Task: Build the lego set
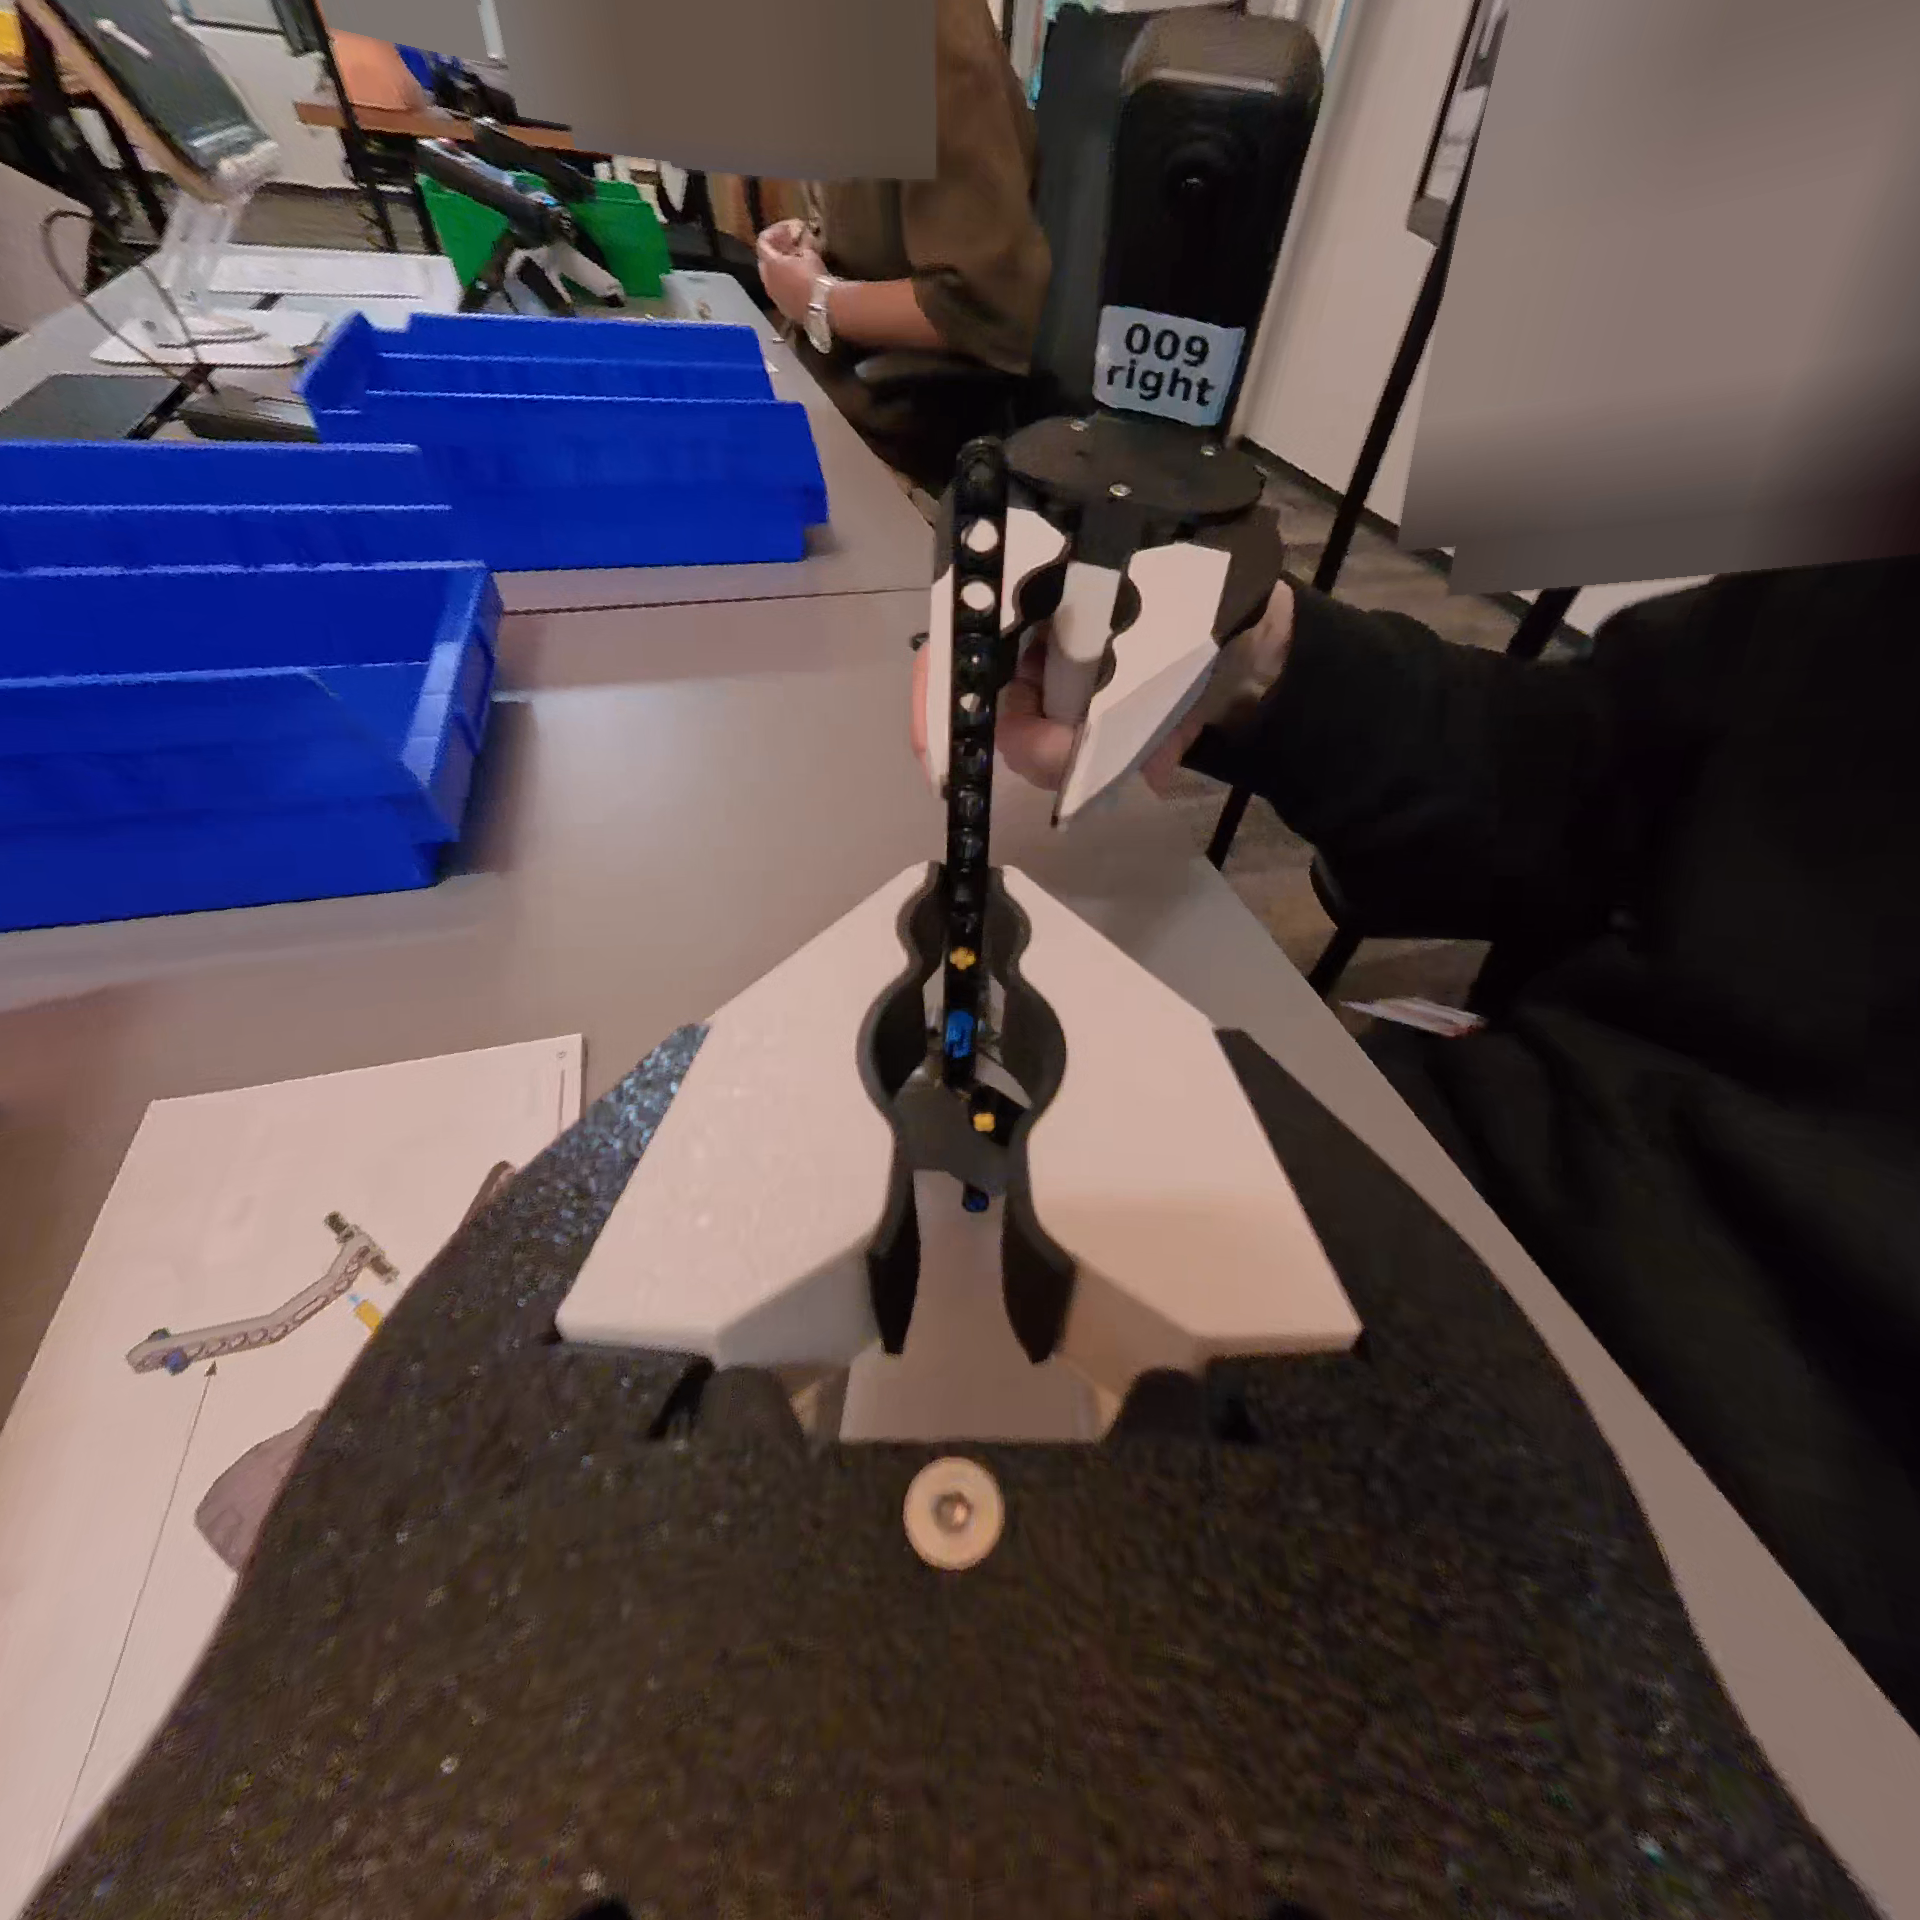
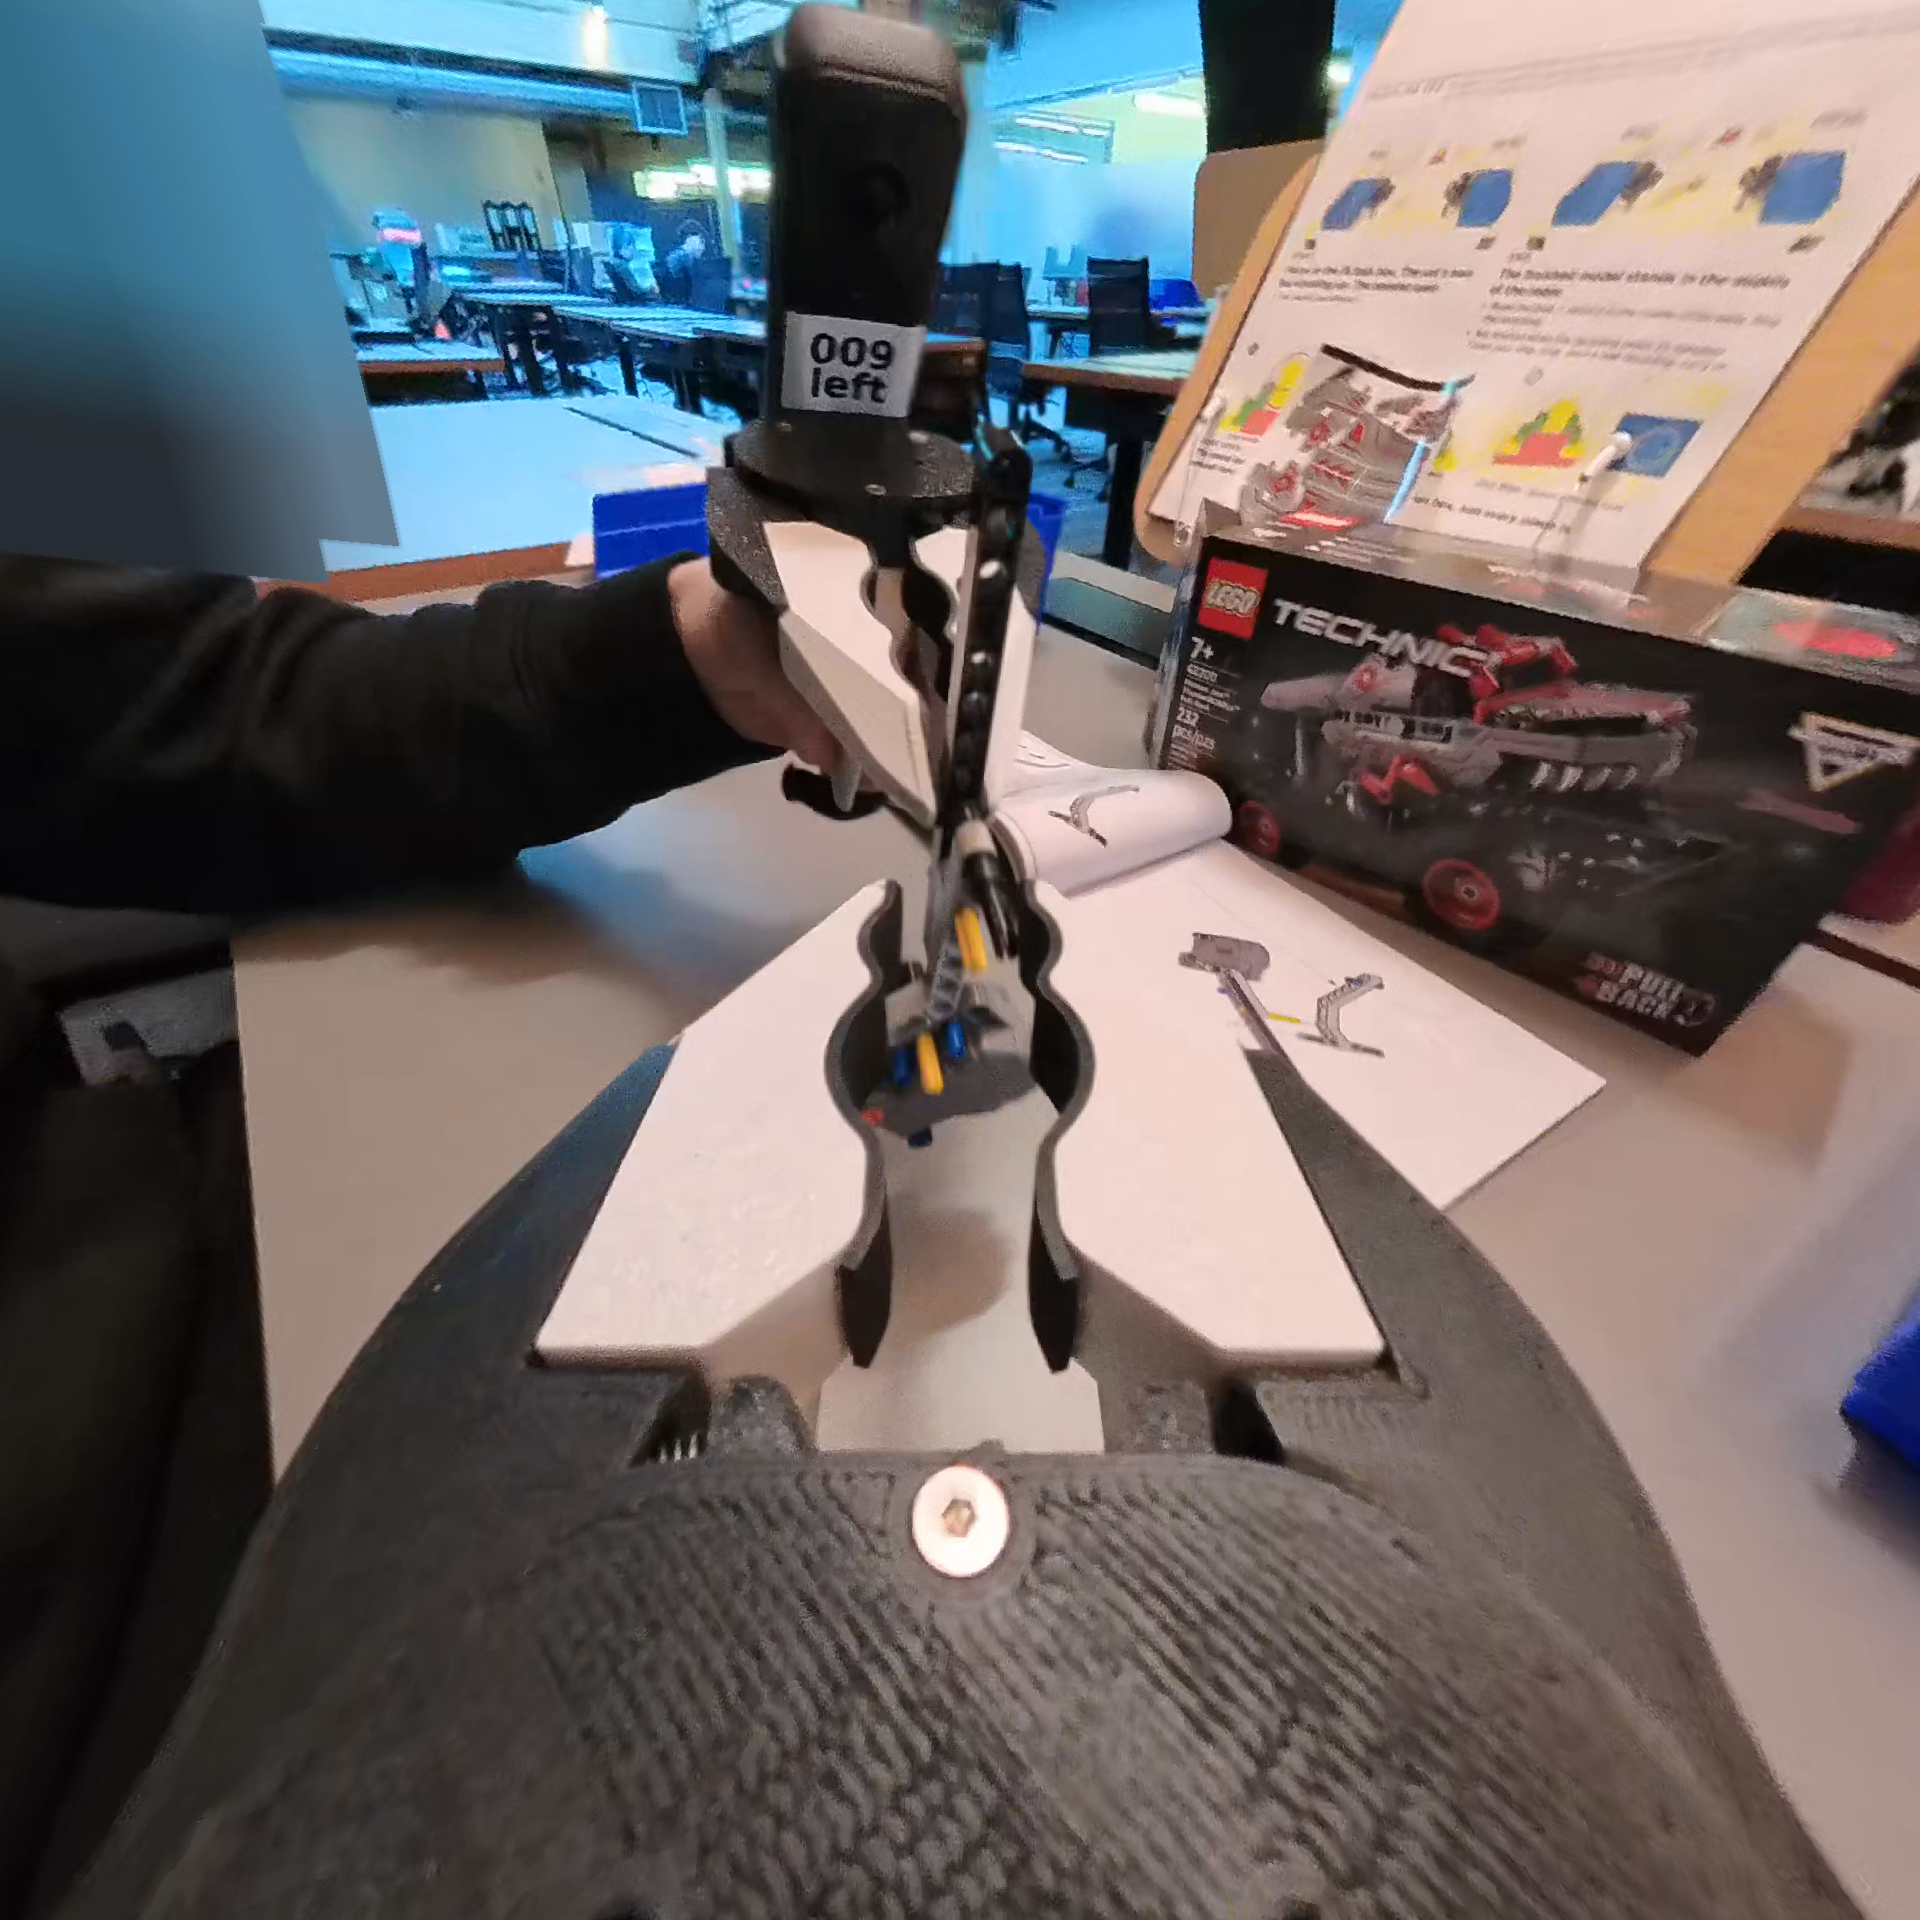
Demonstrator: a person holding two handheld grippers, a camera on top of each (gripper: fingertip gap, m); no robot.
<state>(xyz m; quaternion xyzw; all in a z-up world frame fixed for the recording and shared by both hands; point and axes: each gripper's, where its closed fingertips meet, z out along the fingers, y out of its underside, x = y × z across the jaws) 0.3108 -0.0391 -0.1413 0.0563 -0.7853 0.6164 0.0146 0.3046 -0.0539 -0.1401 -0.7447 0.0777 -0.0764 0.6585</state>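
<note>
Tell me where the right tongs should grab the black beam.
Grip the beam on its bare upper half, above where the left tongs clamp its pinned lower end. Bring the open right tongs in from the side facing the left ones; the beam stands nearly upright, probably leaving that length free.

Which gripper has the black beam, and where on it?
Left gripper is shut on the black beam assembly at its lower, pin-studded end. Right gripper sits around that same end; whether it clamps cannot be told.

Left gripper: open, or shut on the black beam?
Shut on it. In the left wrist view the left gripper has both fingertips pressed against the black beam, which rises from between them.
</note>
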